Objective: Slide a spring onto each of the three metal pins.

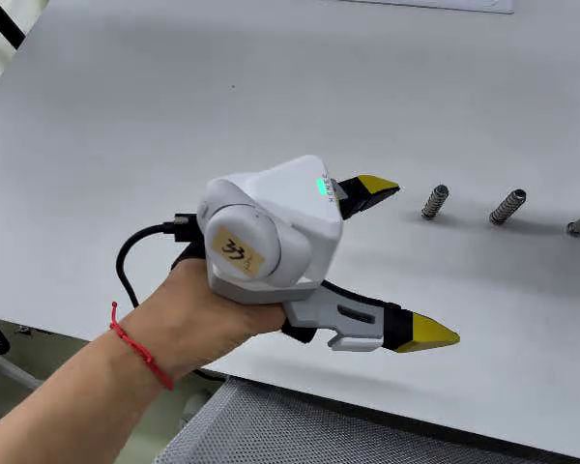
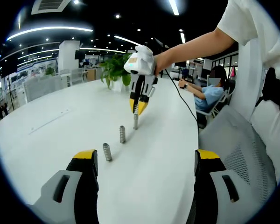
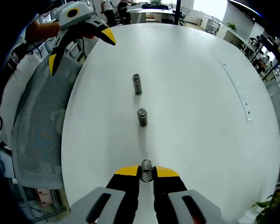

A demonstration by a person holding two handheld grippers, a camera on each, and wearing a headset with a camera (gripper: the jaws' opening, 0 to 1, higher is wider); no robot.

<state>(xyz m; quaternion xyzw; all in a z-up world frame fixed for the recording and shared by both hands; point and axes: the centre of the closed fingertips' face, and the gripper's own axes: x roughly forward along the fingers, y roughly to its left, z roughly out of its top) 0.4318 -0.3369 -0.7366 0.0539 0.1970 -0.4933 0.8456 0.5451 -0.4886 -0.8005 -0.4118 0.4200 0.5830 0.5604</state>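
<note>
The last spring (image 3: 147, 169) is being clamped onto its pin (image 2: 136, 125) by the right gripper (image 3: 146, 173) (two springs (image 3: 137, 84) (image 3: 142, 116) beyond it look seated), the left gripper (image 1: 427, 261) being held open.

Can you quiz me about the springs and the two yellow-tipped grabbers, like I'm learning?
1. True or false: the left gripper is open.
2. How many springs are lined up on the white table? A: two. B: three. C: five.
3. Fill in the gap: the right gripper is shut on a ____.

Key: 1 true; 2 B; 3 spring.
</note>
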